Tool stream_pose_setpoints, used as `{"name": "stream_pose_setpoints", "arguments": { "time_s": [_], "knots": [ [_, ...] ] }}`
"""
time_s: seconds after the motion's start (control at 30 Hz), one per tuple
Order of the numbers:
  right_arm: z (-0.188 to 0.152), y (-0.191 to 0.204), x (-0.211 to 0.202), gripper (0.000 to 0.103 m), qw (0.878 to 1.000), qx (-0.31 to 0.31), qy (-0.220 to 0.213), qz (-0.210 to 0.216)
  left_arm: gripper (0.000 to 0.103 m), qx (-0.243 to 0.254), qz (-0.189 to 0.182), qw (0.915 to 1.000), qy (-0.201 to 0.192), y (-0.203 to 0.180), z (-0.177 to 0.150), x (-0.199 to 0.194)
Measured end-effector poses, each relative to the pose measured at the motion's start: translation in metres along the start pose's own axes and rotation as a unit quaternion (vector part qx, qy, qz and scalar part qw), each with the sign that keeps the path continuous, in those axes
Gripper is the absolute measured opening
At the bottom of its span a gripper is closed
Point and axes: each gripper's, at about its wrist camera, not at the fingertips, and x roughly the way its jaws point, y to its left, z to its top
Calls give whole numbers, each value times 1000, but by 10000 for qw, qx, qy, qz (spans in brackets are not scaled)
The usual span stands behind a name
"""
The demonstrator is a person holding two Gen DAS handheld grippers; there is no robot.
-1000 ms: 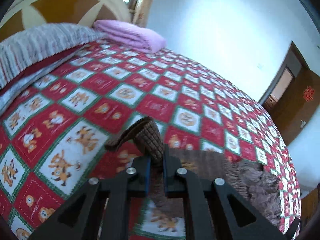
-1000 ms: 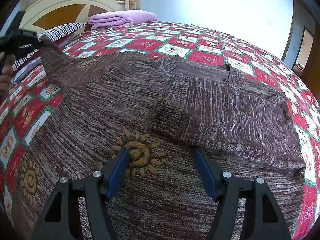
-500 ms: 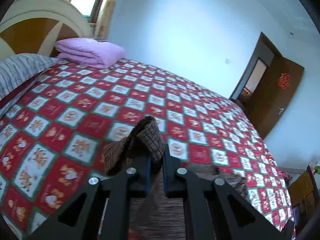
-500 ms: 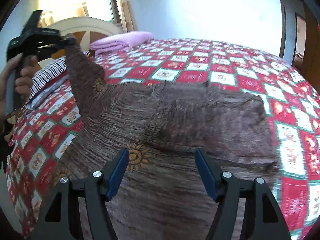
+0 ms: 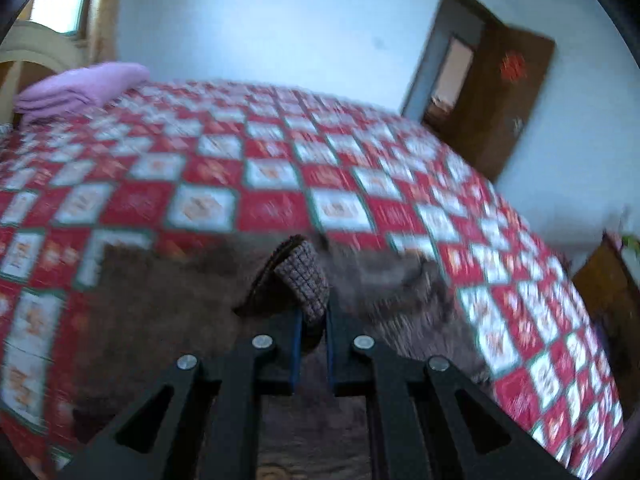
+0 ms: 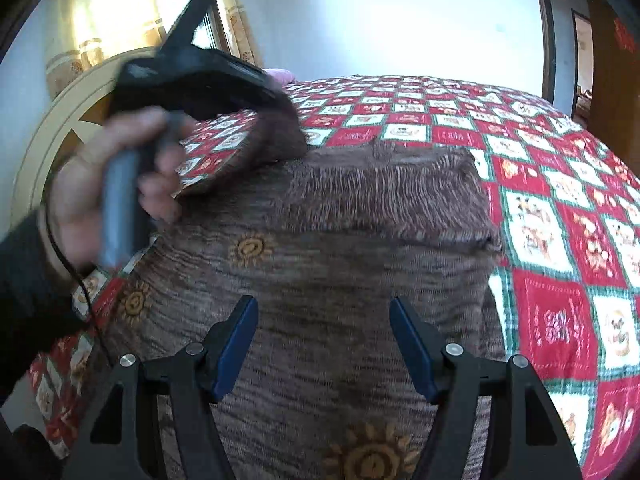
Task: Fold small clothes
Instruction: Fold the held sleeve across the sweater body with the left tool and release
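Left wrist view: left gripper (image 5: 310, 354) clamped on sweater (image 6: 340, 272) cuff (image 5: 300, 280); right gripper (image 6: 322, 344) apart, empty. Soft, limp knit; best gripped at ribbed edges.

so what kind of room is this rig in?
A bedroom, most likely: a bed with a red checked quilt, an arched headboard, folded purple bedding at its head, and a wooden door.
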Motion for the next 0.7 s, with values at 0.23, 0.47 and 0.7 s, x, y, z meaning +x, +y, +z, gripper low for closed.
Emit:
{"name": "stream_pose_setpoints", "arguments": {
  "time_s": [0.23,0.47,0.7],
  "knots": [
    [-13,-13,5,69,9999,168,18,-8,62,1200,13,9905,674,-41,-36,6],
    [-17,-15,12,69,9996,218,139,60,79,1326,836,9875,167,41,-26,-38],
    [17,-11,10,69,9991,345,46,222,85,773,1871,9755,867,148,-64,-19]
  ]
}}
